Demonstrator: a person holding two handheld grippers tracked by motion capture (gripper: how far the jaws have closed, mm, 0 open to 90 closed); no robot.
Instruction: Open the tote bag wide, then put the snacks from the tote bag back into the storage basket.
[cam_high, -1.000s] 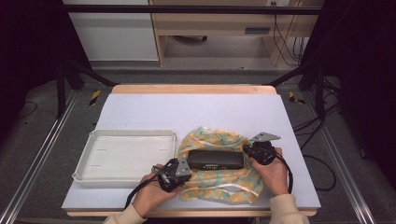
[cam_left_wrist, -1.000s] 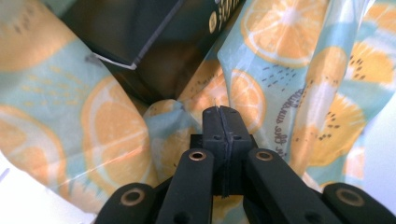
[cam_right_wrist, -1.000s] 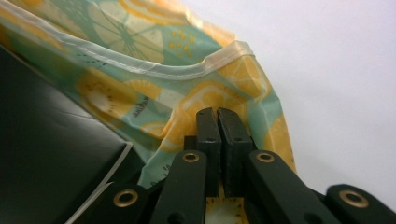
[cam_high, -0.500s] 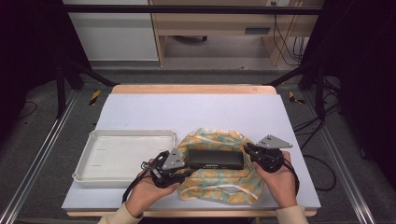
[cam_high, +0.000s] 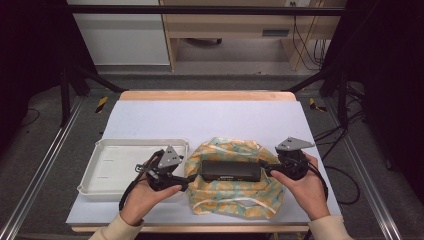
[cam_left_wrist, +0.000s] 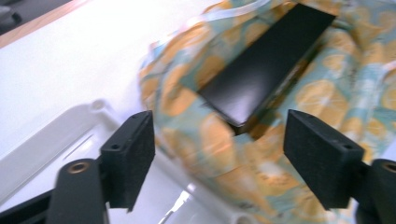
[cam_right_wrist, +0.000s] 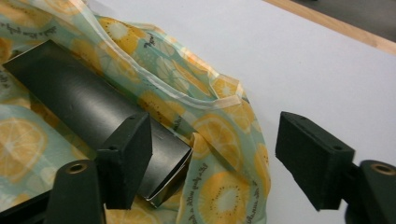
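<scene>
We see a long black rectangular box (cam_high: 231, 170) lying flat on a crumpled bag of thin plastic printed with orange slices on pale green (cam_high: 235, 192), near the front of the white table cover (cam_high: 210, 117). The bag's folds rise around the box, so its lower edges are hidden from above, and small print on its top face is too small to read.

Our left gripper (cam_high: 186, 179) sits at the box's left end with its jaws spread; they have just been opening, and in the left gripper view (cam_left_wrist: 218, 156) the pads stand wide apart, with only bag and box beyond them, all blurred. Our right gripper (cam_high: 265, 168) is at the right end, its jaws likewise just opened and spread; in the right gripper view (cam_right_wrist: 214, 156) one pad overlaps the box's open end, but we cannot tell whether it touches.

A shallow white rectangular plastic tray (cam_high: 100, 175) lies left of the bag, partly covered by our left hand (cam_high: 145, 192)
</scene>
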